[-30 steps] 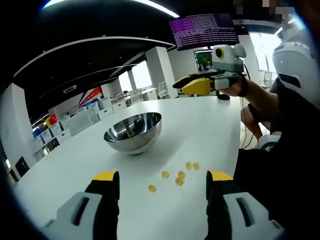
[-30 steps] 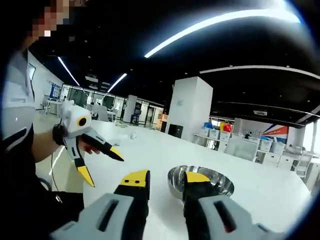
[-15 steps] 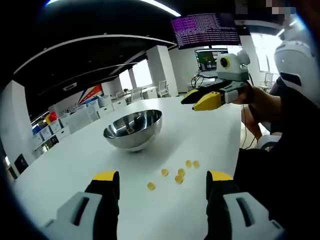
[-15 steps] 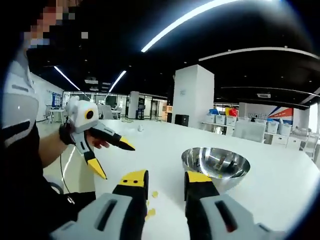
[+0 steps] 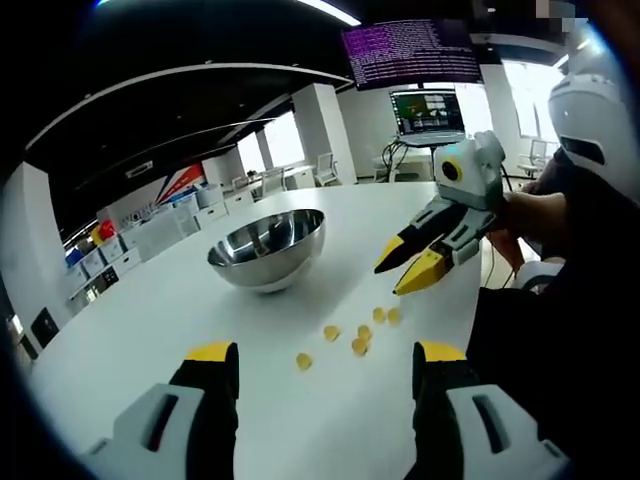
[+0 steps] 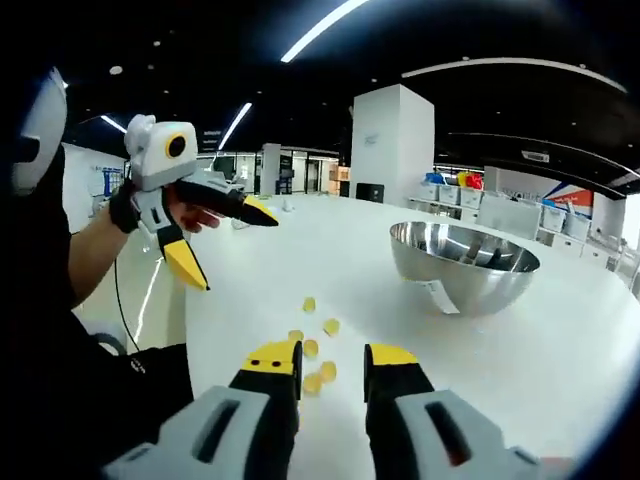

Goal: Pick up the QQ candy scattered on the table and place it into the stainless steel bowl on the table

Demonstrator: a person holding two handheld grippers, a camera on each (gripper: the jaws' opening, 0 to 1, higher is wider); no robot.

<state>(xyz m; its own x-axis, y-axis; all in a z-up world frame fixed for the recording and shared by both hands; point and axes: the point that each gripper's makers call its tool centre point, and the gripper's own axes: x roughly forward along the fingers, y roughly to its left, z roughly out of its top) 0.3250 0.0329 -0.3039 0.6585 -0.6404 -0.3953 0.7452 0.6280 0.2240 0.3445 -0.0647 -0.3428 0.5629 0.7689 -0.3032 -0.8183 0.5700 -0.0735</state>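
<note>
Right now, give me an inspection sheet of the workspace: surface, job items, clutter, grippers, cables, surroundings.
Surface: white table, bare apart from the job's things.
Job's things: stainless steel bowl upright; yellow QQ candies scattered loose on the table, none seen in the bowl.
Clutter: nothing seen.
Grippers: left gripper open, above the table near the candies; right gripper with fingers narrowly apart, empty, low over the candies.
Cables: dark cables under the monitor at the table's far end.
Surroundings: open office, white pillar, shelves with bins.
</note>
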